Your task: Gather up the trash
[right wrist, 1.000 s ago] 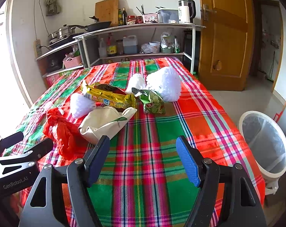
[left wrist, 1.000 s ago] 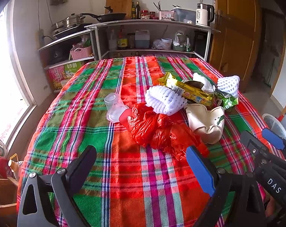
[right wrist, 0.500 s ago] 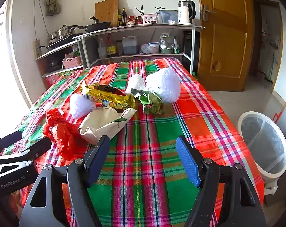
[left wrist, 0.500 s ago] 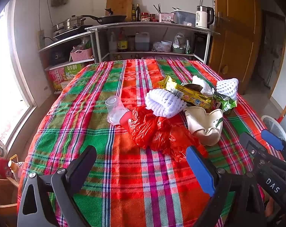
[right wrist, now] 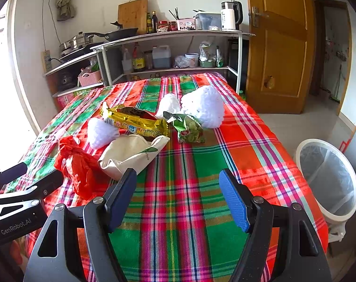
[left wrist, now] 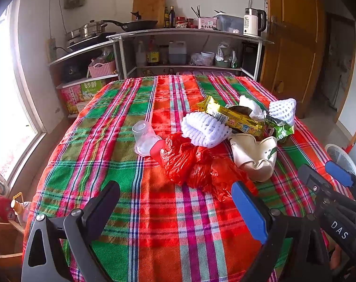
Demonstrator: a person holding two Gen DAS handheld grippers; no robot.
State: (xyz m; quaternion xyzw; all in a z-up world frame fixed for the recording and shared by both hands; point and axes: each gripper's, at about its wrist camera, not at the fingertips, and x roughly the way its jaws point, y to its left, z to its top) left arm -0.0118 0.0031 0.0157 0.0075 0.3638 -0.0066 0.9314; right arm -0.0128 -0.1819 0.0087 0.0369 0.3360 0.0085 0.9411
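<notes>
Both my tongs are hovering over the near edge of the table w/ nothing in them. Left gripper (left wrist: 175, 209) is spread wide, right gripper (right wrist: 178, 195) same, jaws apart and empty, plaid tablecloth (right wrist: 185, 211) showing between the fingers.

Left cam: closest thing is the crumpled red plastic bag (left wrist: 196, 166), abt 12 o'clock just past my blue pad. Touching it at 11 is a clear plastic cup (left wrist: 144, 138) lying on its side. Behind the bag, a white foam fruit net (left wrist: 205, 129). At 1 o'clock a cream cloth-looking pouch (left wrist: 255, 157), right beside the bag. Further back at 1, a yellow snack wrapper (left wrist: 234, 118), a green wrapper (left wrist: 280, 129), a scrunched white tissue-ish bit (left wrist: 251, 105) and a 2nd foam net (left wrist: 283, 110), all bunched up touching each other.

Right cam: same pile sits at 10-12 o'clock, pouch nearest my left finger, big foam net at 12. White trash bin (right wrist: 328, 178) w/ a liner is on the floor at 3 o'clock, just off the table edge, looks empty afaict.

Beyond that: kitchen shelf unit (left wrist: 189, 33) w/ pans and a kettle (left wrist: 253, 22) at 12, wooden door (right wrist: 279, 47) at 2.
</notes>
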